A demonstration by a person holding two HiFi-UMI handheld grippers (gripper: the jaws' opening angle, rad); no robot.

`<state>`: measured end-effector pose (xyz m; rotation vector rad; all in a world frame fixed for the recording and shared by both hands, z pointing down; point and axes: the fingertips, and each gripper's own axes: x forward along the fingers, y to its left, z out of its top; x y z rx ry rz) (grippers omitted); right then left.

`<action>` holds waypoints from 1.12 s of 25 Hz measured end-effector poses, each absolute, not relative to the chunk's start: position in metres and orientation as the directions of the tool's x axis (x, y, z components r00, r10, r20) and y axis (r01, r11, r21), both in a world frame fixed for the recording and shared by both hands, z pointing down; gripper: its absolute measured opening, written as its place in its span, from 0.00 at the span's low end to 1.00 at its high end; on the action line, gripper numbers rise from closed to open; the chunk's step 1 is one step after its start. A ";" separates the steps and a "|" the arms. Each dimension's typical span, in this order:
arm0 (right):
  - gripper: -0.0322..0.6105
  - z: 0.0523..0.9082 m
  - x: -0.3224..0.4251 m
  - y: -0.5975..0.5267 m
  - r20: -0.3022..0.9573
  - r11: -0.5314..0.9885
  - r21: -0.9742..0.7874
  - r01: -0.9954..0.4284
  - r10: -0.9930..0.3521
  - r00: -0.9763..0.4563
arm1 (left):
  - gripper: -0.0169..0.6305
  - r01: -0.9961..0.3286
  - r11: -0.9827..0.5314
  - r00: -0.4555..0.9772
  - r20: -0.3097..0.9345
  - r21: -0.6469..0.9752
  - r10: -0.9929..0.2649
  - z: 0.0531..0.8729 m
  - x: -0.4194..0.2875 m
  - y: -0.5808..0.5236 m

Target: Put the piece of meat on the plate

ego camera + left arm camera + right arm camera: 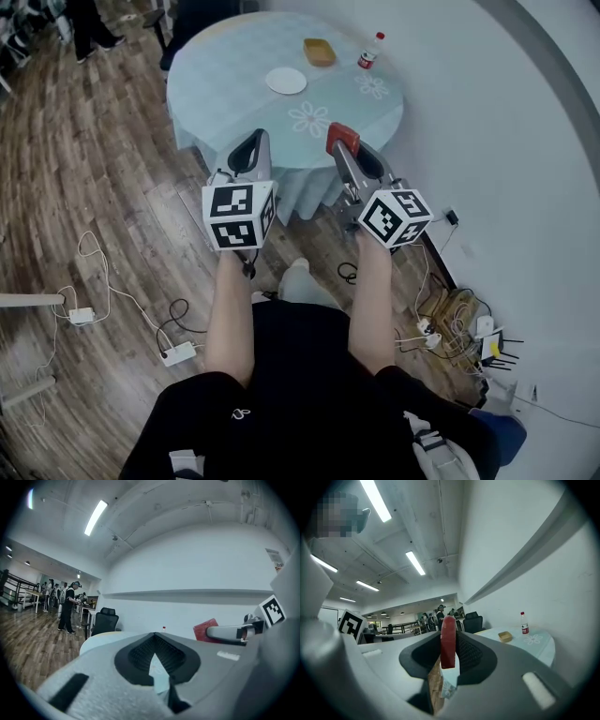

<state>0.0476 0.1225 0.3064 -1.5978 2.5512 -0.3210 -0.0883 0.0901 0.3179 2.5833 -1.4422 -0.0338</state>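
Observation:
A white plate (286, 81) lies on a round table with a light blue flowered cloth (225, 94). Both grippers are held level short of the table's near edge. My right gripper (343, 148) is shut on a flat red piece of meat (342, 136), which stands upright between the jaws (448, 641). In the left gripper view the same meat (205, 629) shows at the right. My left gripper (254, 139) is to the left of it, jaws together at the tips with nothing held (153, 637). The plate lies beyond both grippers, toward the table's far side.
A small yellow-brown dish (320, 52) and a red-capped bottle (371, 51) stand at the table's far side, right of the plate. A white curved wall runs along the right. Cables and power strips (178, 352) lie on the wooden floor. People stand far off (70, 606).

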 end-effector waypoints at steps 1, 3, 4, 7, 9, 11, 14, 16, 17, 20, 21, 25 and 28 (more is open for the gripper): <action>0.21 0.311 0.053 0.120 0.024 0.413 -0.244 -0.877 -0.902 -0.431 | 0.03 -0.840 -0.514 0.532 0.075 0.174 -0.844 0.322 -0.085 0.088; 0.21 0.319 0.065 0.115 0.037 0.393 -0.261 -0.882 -0.909 -0.416 | 0.03 -0.835 -0.520 0.540 0.088 0.180 -0.837 0.329 -0.075 0.082; 0.21 0.323 0.071 0.111 0.043 0.385 -0.270 -0.882 -0.911 -0.410 | 0.03 -0.833 -0.522 0.543 0.095 0.181 -0.834 0.333 -0.070 0.078; 0.21 0.338 0.084 0.085 0.060 0.374 -0.297 -0.879 -0.911 -0.408 | 0.03 -0.837 -0.516 0.539 0.121 0.180 -0.833 0.348 -0.060 0.056; 0.21 0.348 0.085 0.061 0.069 0.379 -0.313 -0.871 -0.906 -0.418 | 0.03 -0.850 -0.496 0.521 0.140 0.179 -0.842 0.357 -0.062 0.035; 0.21 0.355 0.085 0.036 0.071 0.388 -0.329 -0.861 -0.899 -0.433 | 0.03 -0.863 -0.473 0.499 0.156 0.179 -0.852 0.364 -0.065 0.011; 0.21 0.363 0.084 -0.007 0.083 0.414 -0.339 -0.845 -0.881 -0.465 | 0.03 -0.879 -0.438 0.469 0.175 0.186 -0.866 0.372 -0.066 -0.029; 0.21 0.369 0.090 -0.039 0.098 0.423 -0.346 -0.838 -0.871 -0.481 | 0.03 -0.887 -0.421 0.455 0.195 0.190 -0.869 0.380 -0.060 -0.060; 0.21 0.373 0.096 -0.056 0.105 0.420 -0.354 -0.835 -0.870 -0.482 | 0.03 -0.888 -0.417 0.452 0.206 0.192 -0.868 0.384 -0.054 -0.075; 0.21 0.382 0.124 -0.107 0.117 0.401 -0.390 -0.829 -0.871 -0.477 | 0.03 -0.887 -0.420 0.458 0.233 0.193 -0.858 0.392 -0.028 -0.121; 0.21 0.385 0.132 -0.123 0.120 0.396 -0.404 -0.825 -0.871 -0.477 | 0.03 -0.886 -0.423 0.460 0.242 0.190 -0.854 0.394 -0.019 -0.136; 0.21 0.399 0.157 -0.178 0.127 0.389 -0.458 -0.799 -0.861 -0.492 | 0.03 -0.896 -0.407 0.442 0.288 0.175 -0.849 0.404 0.004 -0.190; 0.21 0.402 0.175 -0.212 0.129 0.393 -0.481 -0.783 -0.852 -0.507 | 0.03 -0.906 -0.385 0.422 0.300 0.176 -0.856 0.406 0.018 -0.221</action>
